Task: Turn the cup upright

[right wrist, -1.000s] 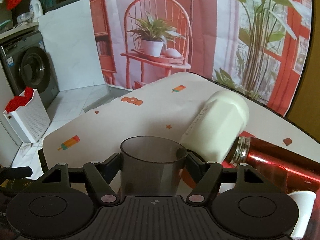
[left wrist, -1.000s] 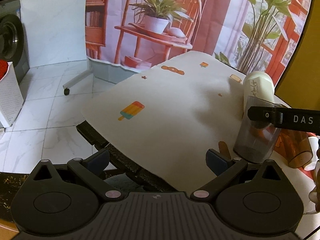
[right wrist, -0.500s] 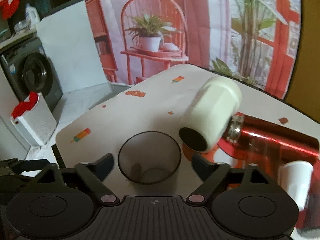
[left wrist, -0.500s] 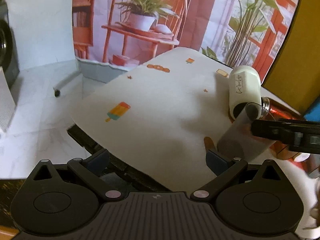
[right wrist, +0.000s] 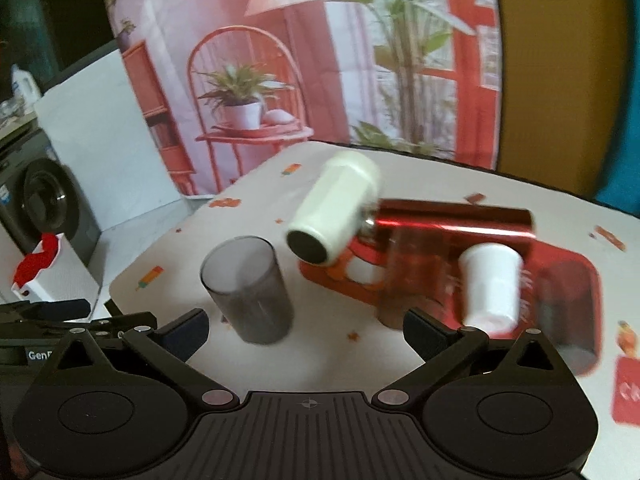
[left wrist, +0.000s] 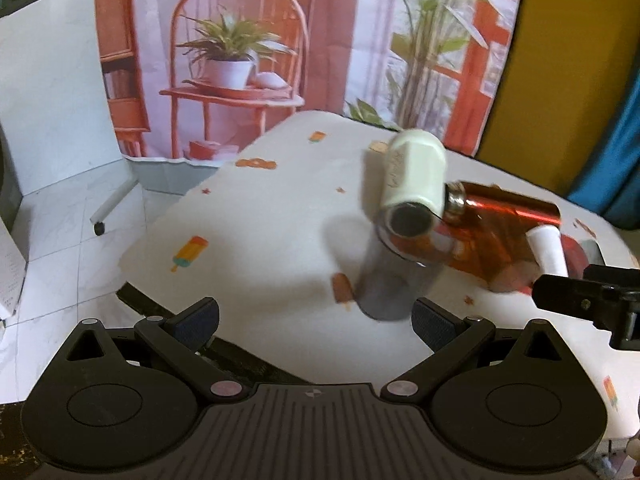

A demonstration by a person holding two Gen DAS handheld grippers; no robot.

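A dark translucent cup stands upright on the white tablecloth, mouth up; it also shows in the left wrist view. My right gripper is open and empty, pulled back, with the cup ahead of its left finger. My left gripper is open and empty, with the cup just ahead of its right finger. A small white paper cup sits upside down on the red tray.
A cream tumbler and a shiny red bottle lie on their sides behind the cup. An amber translucent cup stands on the tray. The table's near edge drops to a tiled floor. The right gripper's finger shows at the right.
The right gripper opened, let go of the dark cup and drew back to the right. The cup now stands free on the table. The left gripper shifted right, toward the cup.
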